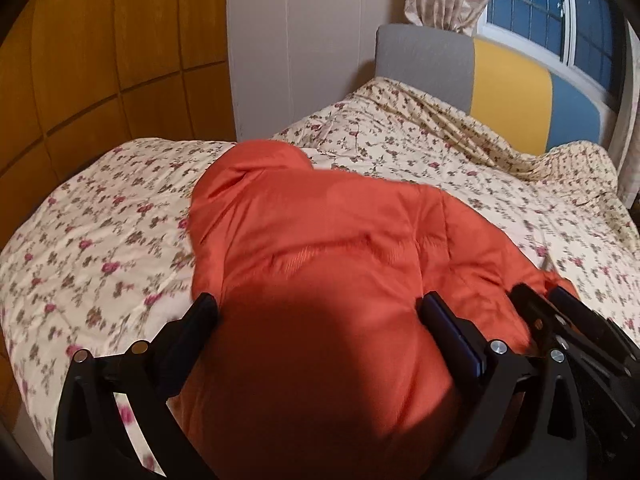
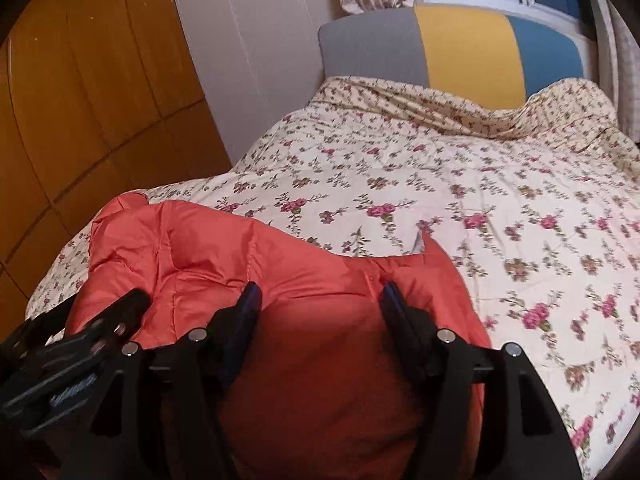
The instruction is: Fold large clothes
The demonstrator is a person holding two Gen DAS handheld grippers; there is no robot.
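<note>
Currently on the floral bedspread (image 2: pixel 400 184): one orange padded jacket (image 1: pixel 320 248), judged light, puffy, slippery-shelled, best pinched at hem or seams; left gripper (image 1: pixel 320 312) and right gripper (image 2: pixel 320 296) both spread, straddling its near bulge, pads not pressing.

Both views are lit warmly from indoors; the window (image 1: pixel 532 8) far ahead shows only dusky blue and adds little light. A broad dark shadow is cast on the jacket (image 1: pixel 320 240) just ahead of and between the jaws, in each view. No glare is seen. Strong fisheye bending is shown at the edges: the wardrobe (image 1: pixel 100 60) panels curve, and the corners are blacked out. Motion blur is seen on the quilt (image 1: pixel 100 240) print beside the left gripper (image 1: pixel 318 306), less so in the right view, where flowers far ahead stay fairly crisp.
</note>
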